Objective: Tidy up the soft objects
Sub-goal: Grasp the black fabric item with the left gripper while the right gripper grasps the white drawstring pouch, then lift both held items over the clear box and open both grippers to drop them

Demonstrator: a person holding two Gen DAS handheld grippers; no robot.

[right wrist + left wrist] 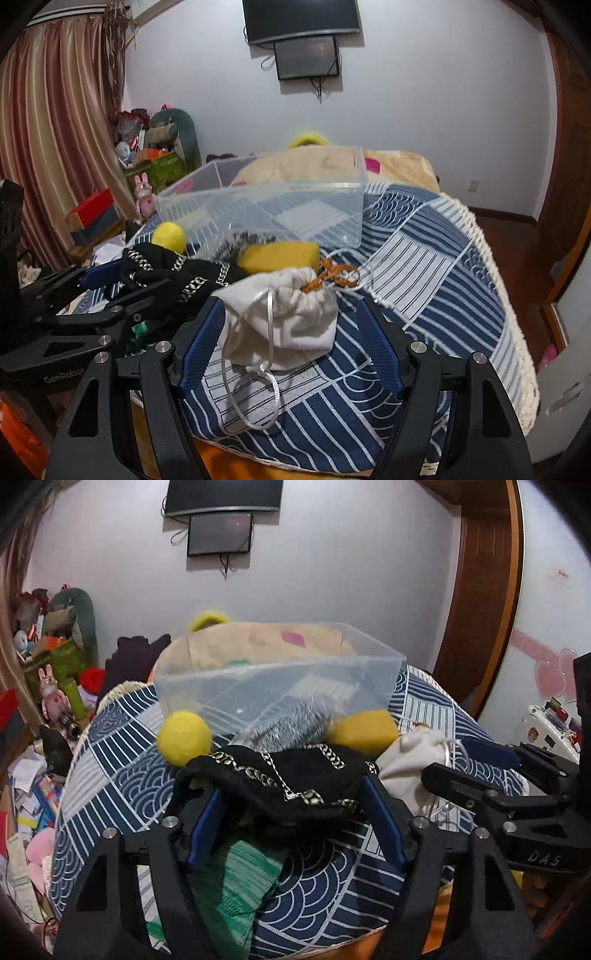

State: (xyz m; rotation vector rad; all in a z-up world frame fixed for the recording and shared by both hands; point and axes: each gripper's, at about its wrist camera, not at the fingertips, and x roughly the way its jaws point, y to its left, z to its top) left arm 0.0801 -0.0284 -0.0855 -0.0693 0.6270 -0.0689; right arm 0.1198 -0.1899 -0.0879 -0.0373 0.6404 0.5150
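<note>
A clear plastic box [280,686] [273,206] stands on the blue patterned cloth [122,760] [424,295]. In front of it lie a yellow ball [183,737] [168,236], a yellow sponge [369,731] [280,256], a silver-grey fuzzy item [288,727], a black cloth with silver chain trim [280,779] [173,275] and a white drawstring pouch [406,764] [291,321]. My left gripper [291,794] is open, its fingers either side of the black cloth. My right gripper [291,317] is open around the white pouch.
A green knitted cloth [232,878] lies under my left gripper. A beige plush blanket [388,162] lies behind the box. Toys and boxes are piled at the left wall [55,657]. Papers litter the floor at left [26,794]. A wooden door [480,590] is at right.
</note>
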